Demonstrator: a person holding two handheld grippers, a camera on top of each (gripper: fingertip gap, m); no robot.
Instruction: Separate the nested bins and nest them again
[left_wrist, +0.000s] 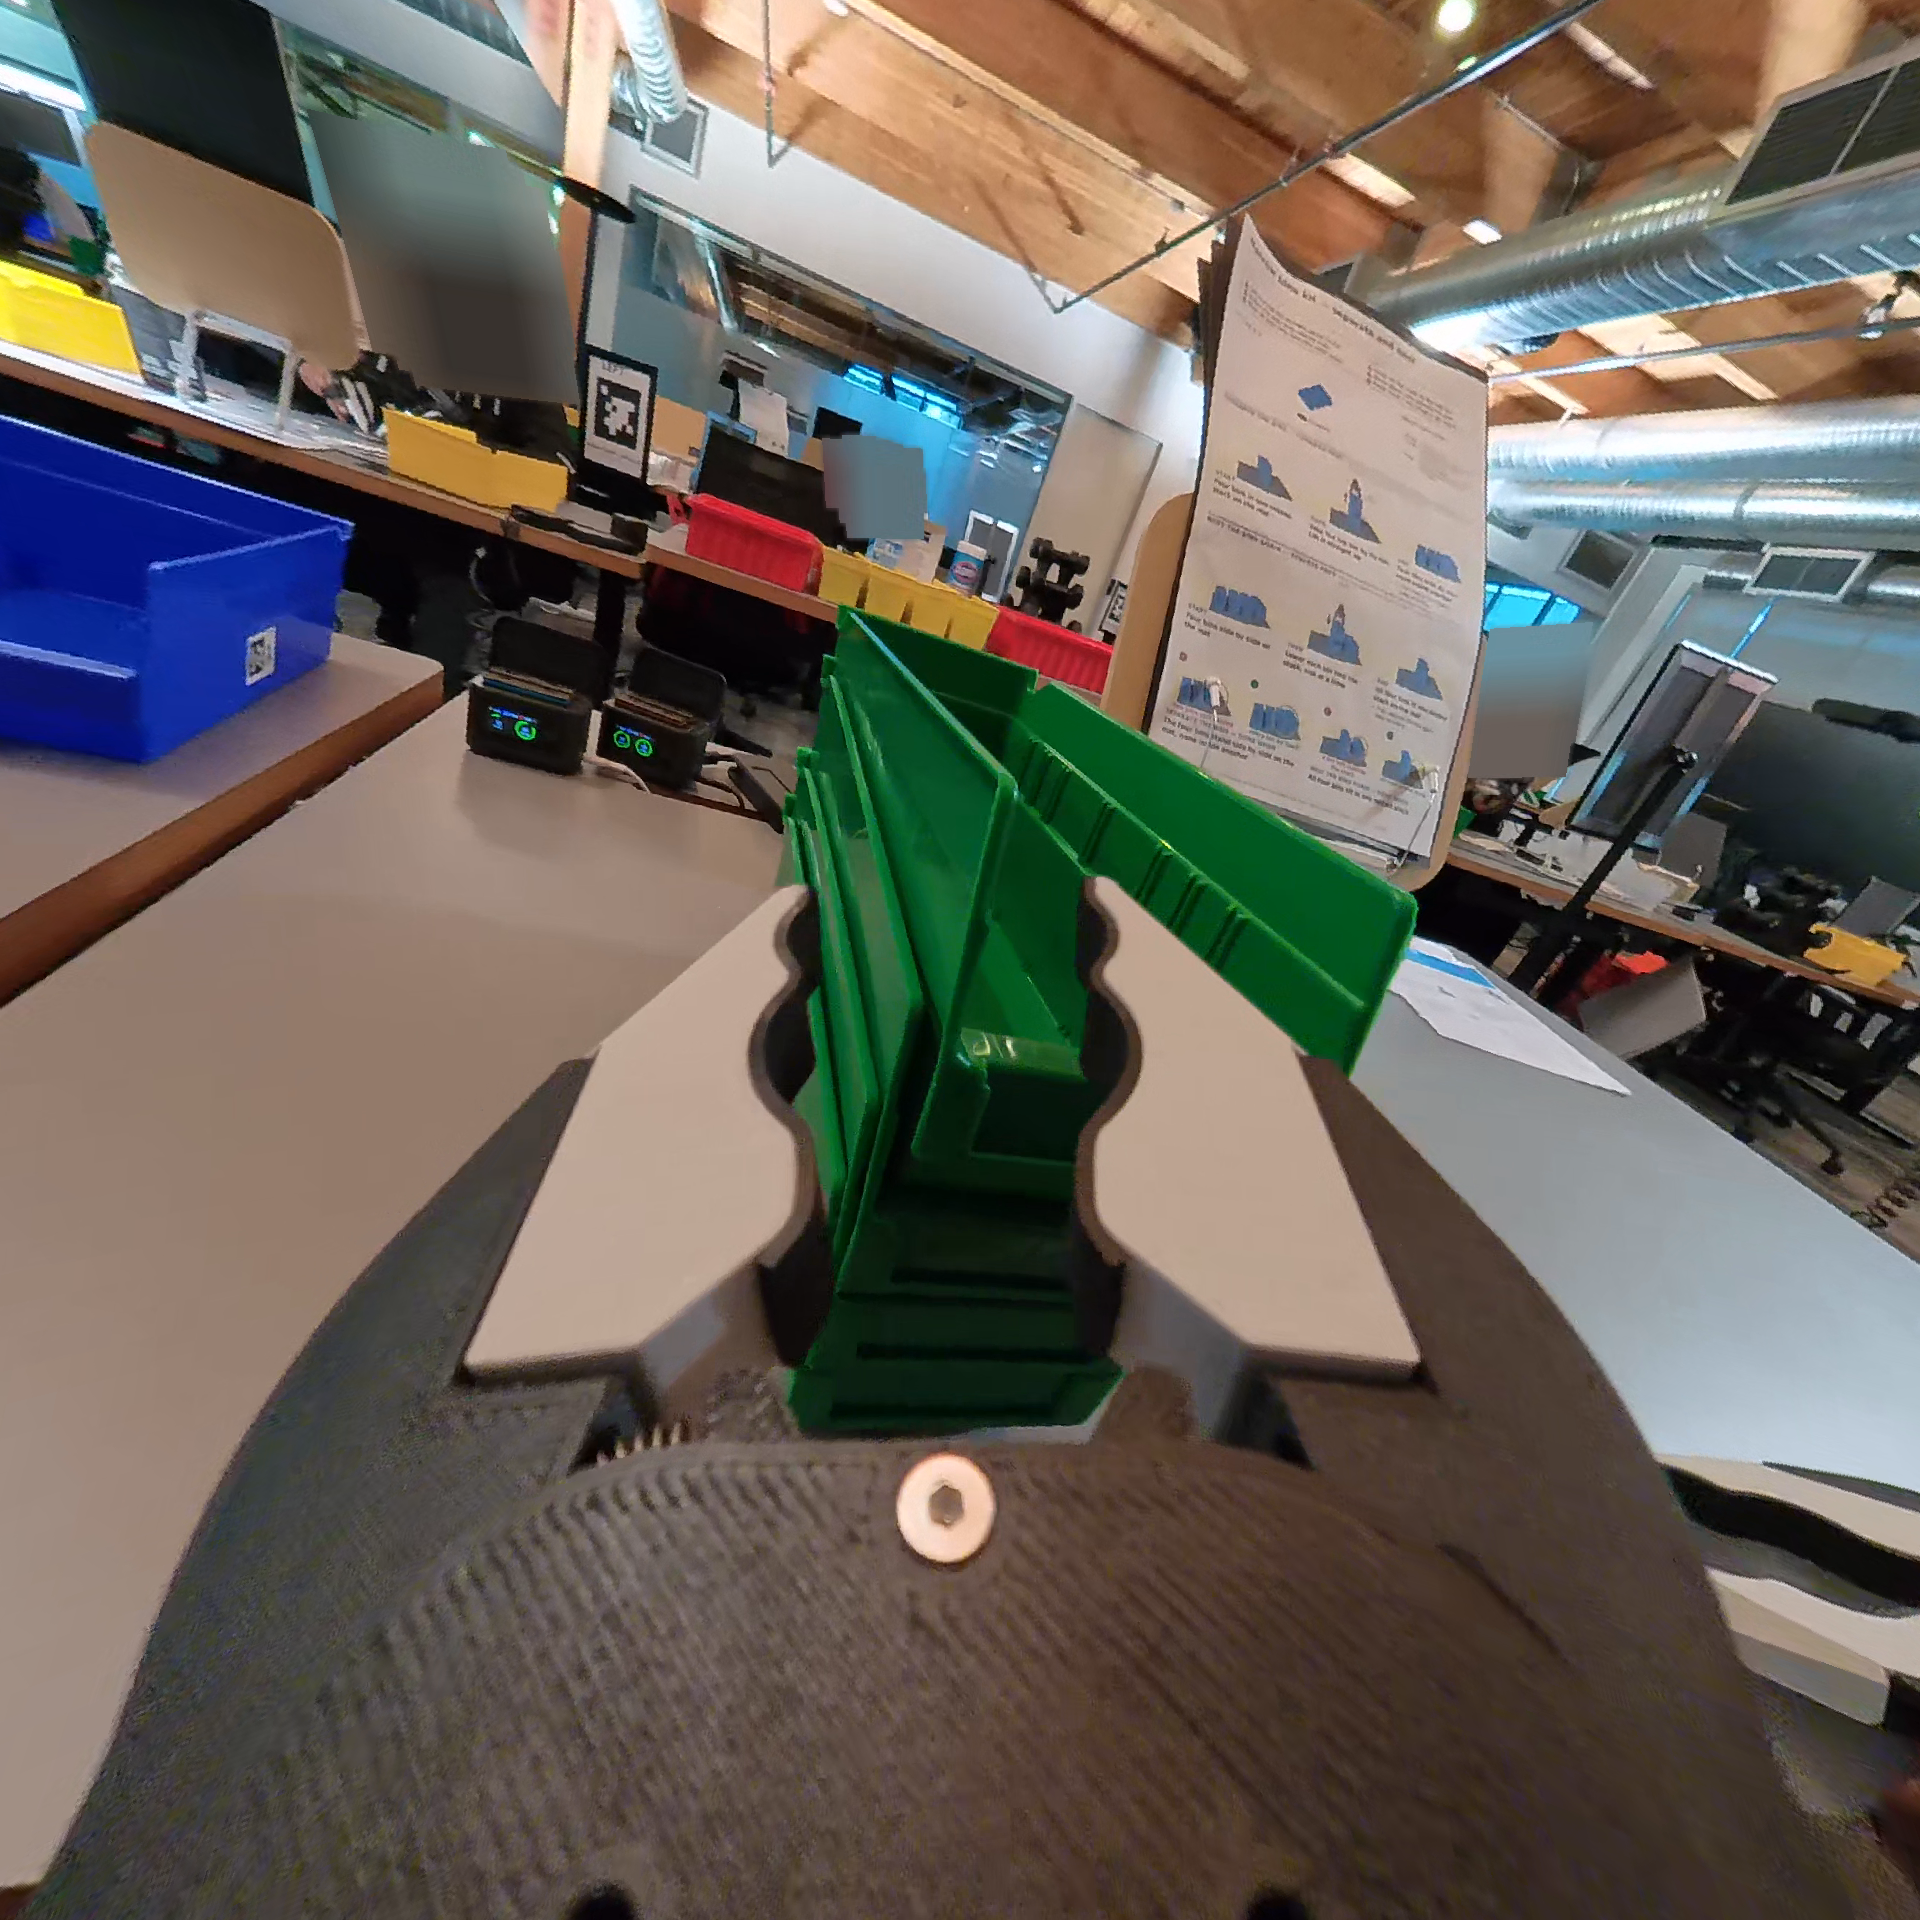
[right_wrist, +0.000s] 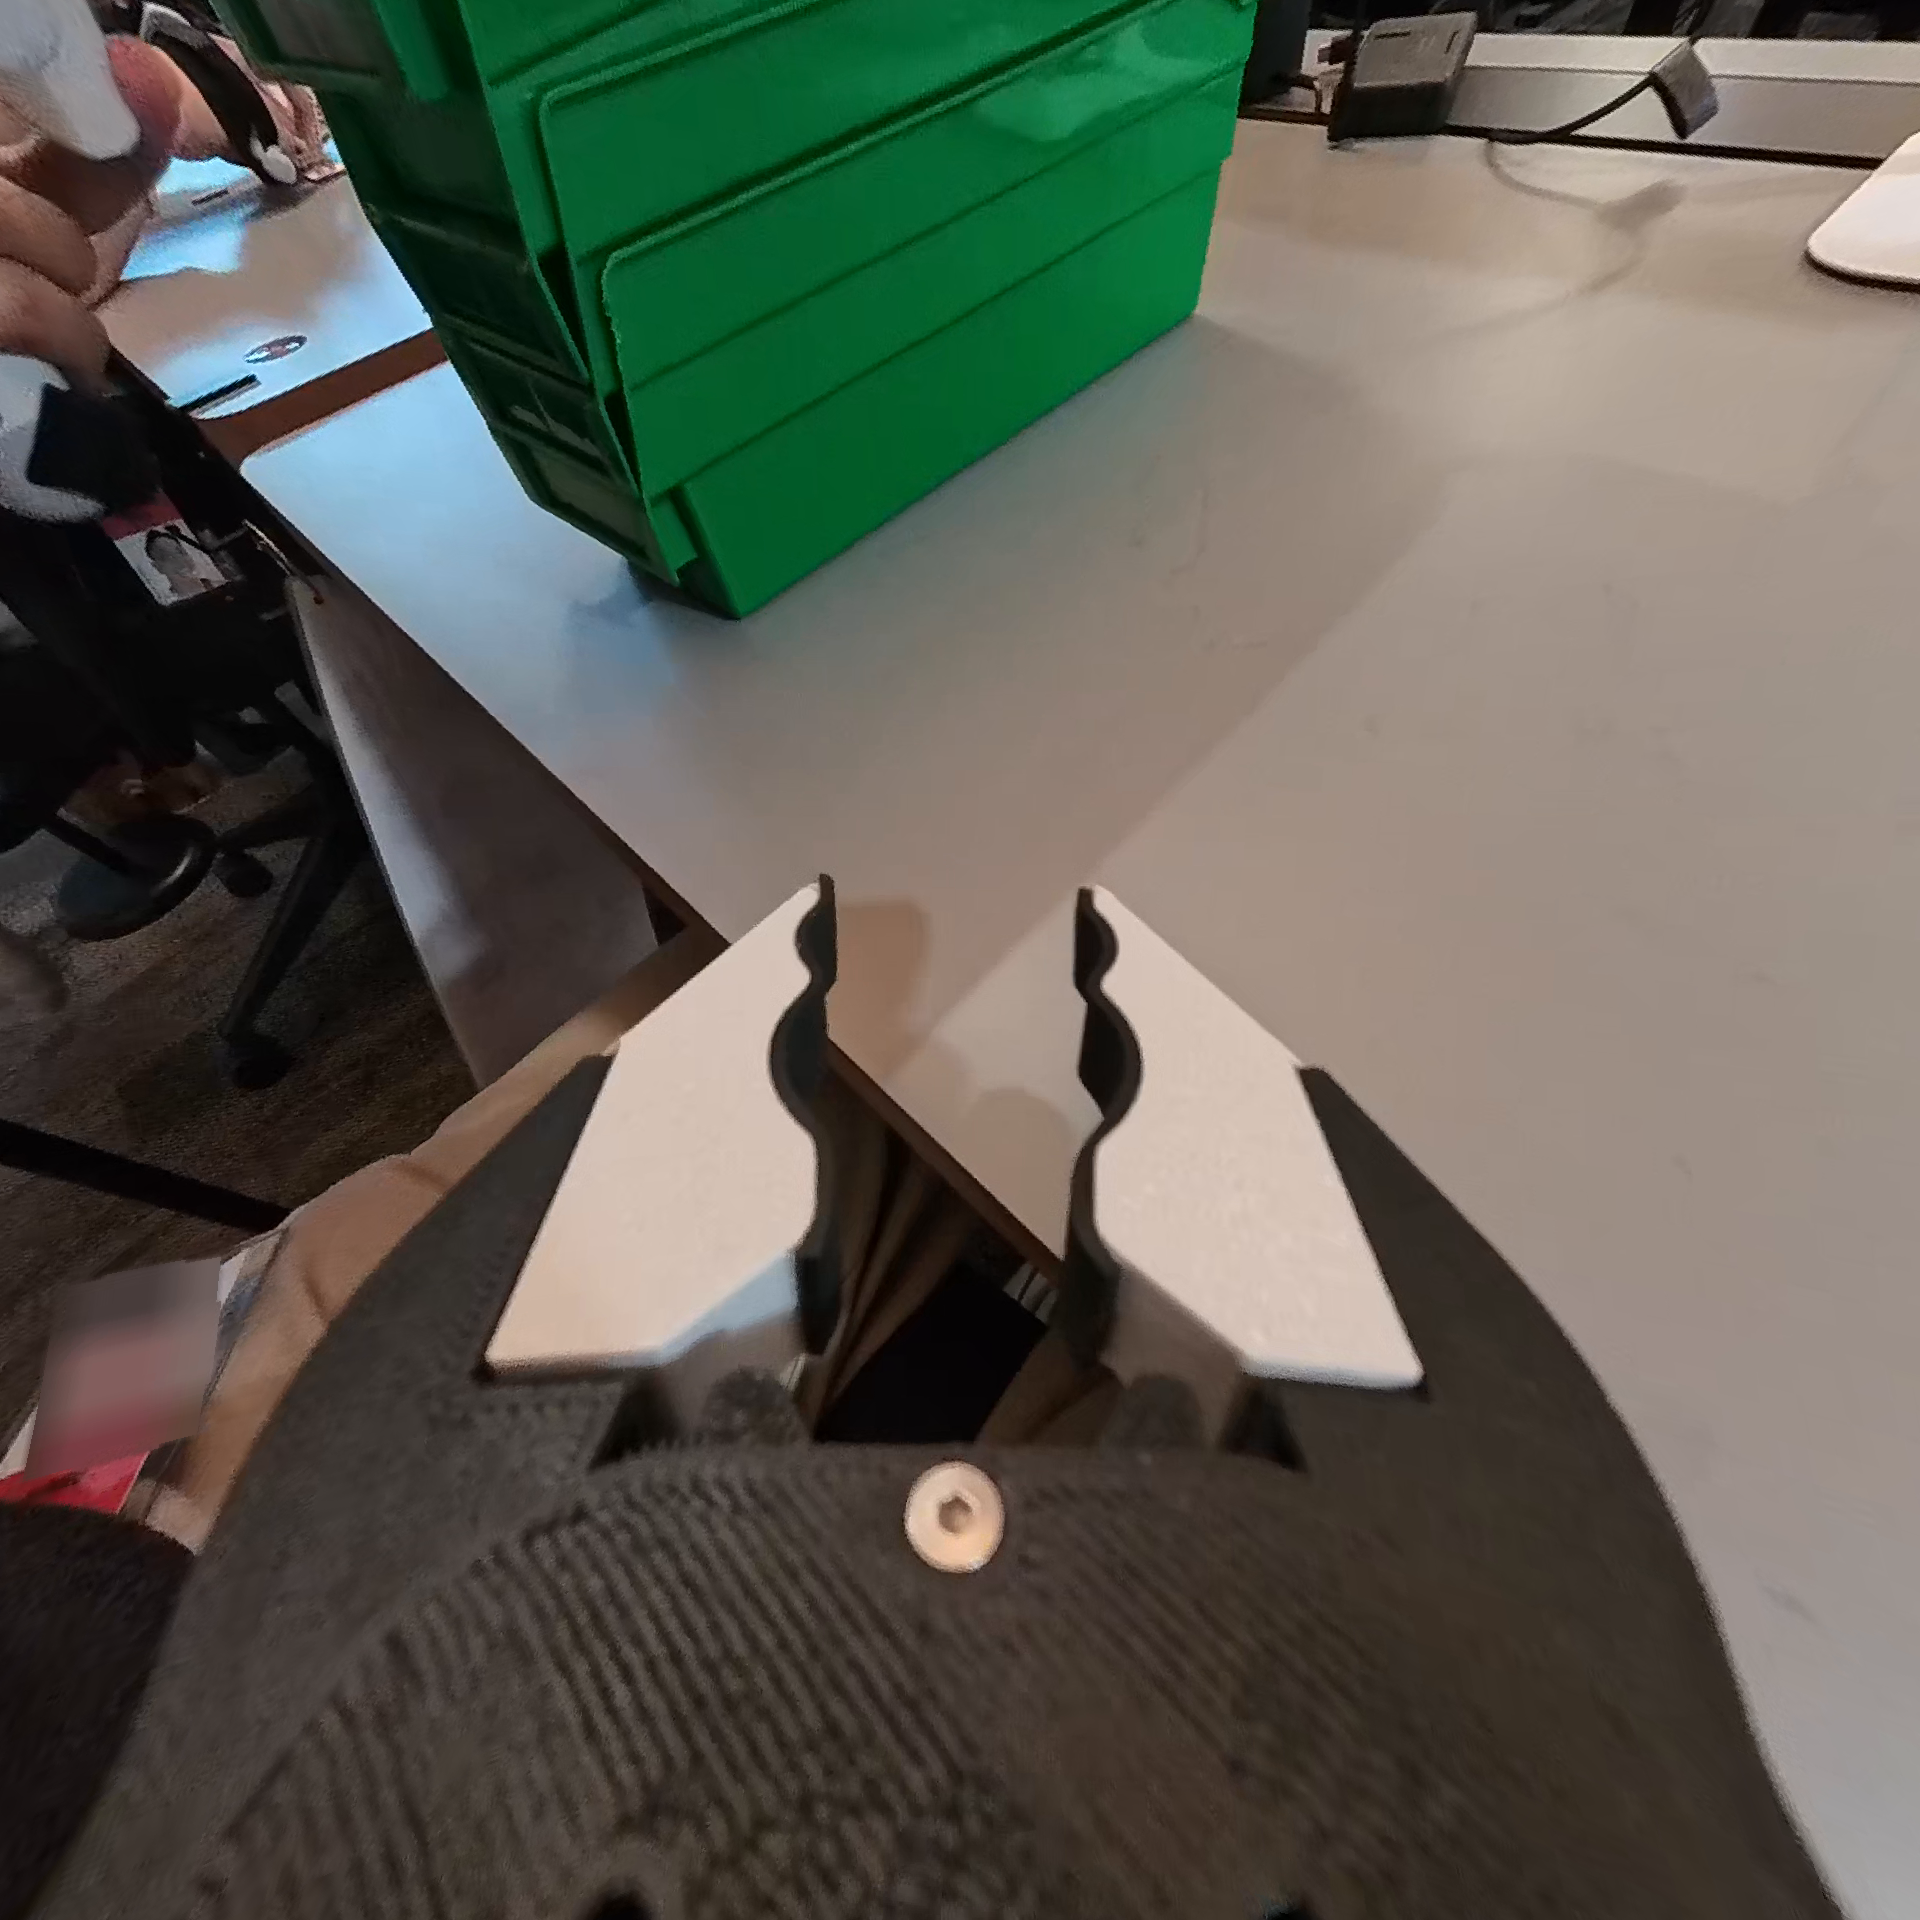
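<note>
The stack of nested green plastic bins (right_wrist: 831, 312) stands on the grey flat worktop (right_wrist: 1455, 727), near its left edge. The left hand-held gripper (left_wrist: 945, 914) has the stack's near end between its fingers. The right hand-held gripper (right_wrist: 956, 904) hangs over the worktop's edge, well before the stack. Left of the stack, on a neighbouring table, sits a blue open plastic bin (left_wrist: 156, 592); behind the stack sit two small black boxes with lit screens (left_wrist: 592, 707).

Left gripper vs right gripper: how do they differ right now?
The left gripper has the green nested bins filling its gap, fingers against the stack's sides; the right gripper is open and empty. Left sits at the stack; right hangs back over the grey table's edge, apart from it. Both share white fingers with wavy dark pads.
</note>
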